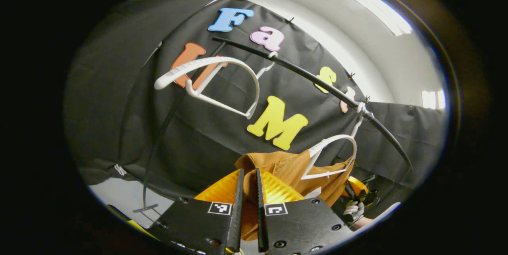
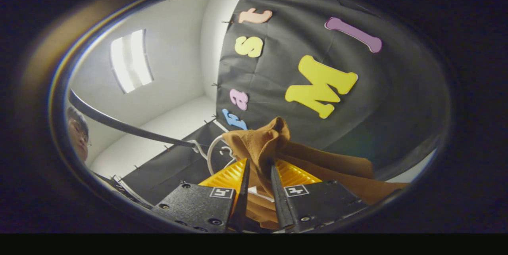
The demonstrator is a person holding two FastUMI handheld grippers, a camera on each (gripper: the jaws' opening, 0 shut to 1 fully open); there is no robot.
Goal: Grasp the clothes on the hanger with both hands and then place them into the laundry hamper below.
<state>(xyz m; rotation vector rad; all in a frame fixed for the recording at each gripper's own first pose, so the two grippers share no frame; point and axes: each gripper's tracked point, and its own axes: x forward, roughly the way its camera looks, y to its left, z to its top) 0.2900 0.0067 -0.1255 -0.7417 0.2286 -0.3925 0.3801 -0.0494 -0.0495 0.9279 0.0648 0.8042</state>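
A brown garment (image 1: 289,167) hangs low beneath the black rail (image 1: 301,72), partly off its white hanger (image 1: 333,156). My left gripper (image 1: 248,173) is shut on a fold of the cloth, which bunches between its fingers. In the right gripper view the same brown garment (image 2: 262,142) rises in a peak between the fingers, and my right gripper (image 2: 258,163) is shut on it. The other gripper with a gloved hand (image 1: 355,207) shows at the garment's far side in the left gripper view. The hanger's white hook (image 2: 212,154) sits just behind the cloth.
A second white hanger (image 1: 210,80) hangs bare on the rail to the left, tilted. A thin black stand pole (image 1: 158,140) runs down to a pale floor (image 1: 119,195). A person's head (image 2: 77,132) shows at the left edge of the right gripper view.
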